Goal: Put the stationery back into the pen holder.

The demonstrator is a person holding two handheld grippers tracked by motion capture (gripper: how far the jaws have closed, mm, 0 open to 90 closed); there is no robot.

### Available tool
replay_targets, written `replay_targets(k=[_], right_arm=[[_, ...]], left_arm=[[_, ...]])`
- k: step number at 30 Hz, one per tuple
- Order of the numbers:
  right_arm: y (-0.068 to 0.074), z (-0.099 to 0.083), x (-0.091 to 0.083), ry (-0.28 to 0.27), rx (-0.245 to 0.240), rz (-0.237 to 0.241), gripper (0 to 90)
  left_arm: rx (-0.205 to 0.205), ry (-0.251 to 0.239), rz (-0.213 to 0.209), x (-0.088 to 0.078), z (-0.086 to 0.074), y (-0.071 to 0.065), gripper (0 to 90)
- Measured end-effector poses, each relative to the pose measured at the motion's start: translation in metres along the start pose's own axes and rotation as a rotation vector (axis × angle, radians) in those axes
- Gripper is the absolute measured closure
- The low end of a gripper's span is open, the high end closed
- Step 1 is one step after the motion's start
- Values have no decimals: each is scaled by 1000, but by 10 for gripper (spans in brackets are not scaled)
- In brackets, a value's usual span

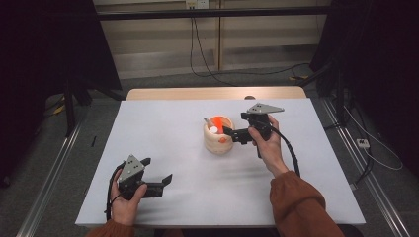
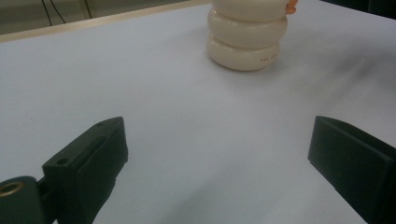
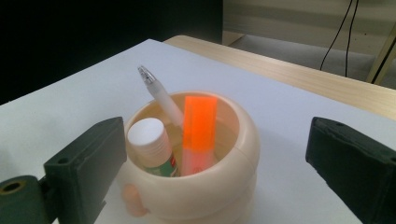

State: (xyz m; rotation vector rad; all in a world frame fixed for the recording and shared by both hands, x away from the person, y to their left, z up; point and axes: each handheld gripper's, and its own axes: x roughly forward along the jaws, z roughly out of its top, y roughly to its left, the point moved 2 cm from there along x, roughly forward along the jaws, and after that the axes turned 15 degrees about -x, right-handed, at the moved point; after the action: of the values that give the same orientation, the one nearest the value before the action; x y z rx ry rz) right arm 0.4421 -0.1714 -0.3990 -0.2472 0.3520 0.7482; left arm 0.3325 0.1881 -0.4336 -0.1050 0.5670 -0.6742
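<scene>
High view: cream cup (image 1: 218, 139) mid-table (image 1: 163, 133), right gripper (image 1: 232, 132) at its rim, left gripper (image 1: 158, 173) well apart. Left gripper view: jaws wide, empty (cup print unreadable). Right gripper view: jaws wide, empty, flanking orange marker (image 3: 199, 133), pen (image 3: 161, 95), white-capped tube (image 3: 152, 145).

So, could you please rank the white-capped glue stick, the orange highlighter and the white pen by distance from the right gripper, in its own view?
1. White-capped glue stick, holder's near left.
2. Orange highlighter, centre.
3. White pen, leaning at the back.
</scene>
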Motion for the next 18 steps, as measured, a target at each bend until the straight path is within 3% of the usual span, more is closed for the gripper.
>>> replay_targets(k=[8, 15, 18], right_arm=[[5, -4, -10, 4, -8, -5, 39], [11, -11, -18, 56, -41, -25, 44], [14, -14, -21, 52, -39, -20, 47]], left_arm=[[-14, -6, 5, -4, -2, 1, 46], [-16, -12, -1, -1, -1, 2, 46], [-9, -12, 0, -1, 1, 1, 46]])
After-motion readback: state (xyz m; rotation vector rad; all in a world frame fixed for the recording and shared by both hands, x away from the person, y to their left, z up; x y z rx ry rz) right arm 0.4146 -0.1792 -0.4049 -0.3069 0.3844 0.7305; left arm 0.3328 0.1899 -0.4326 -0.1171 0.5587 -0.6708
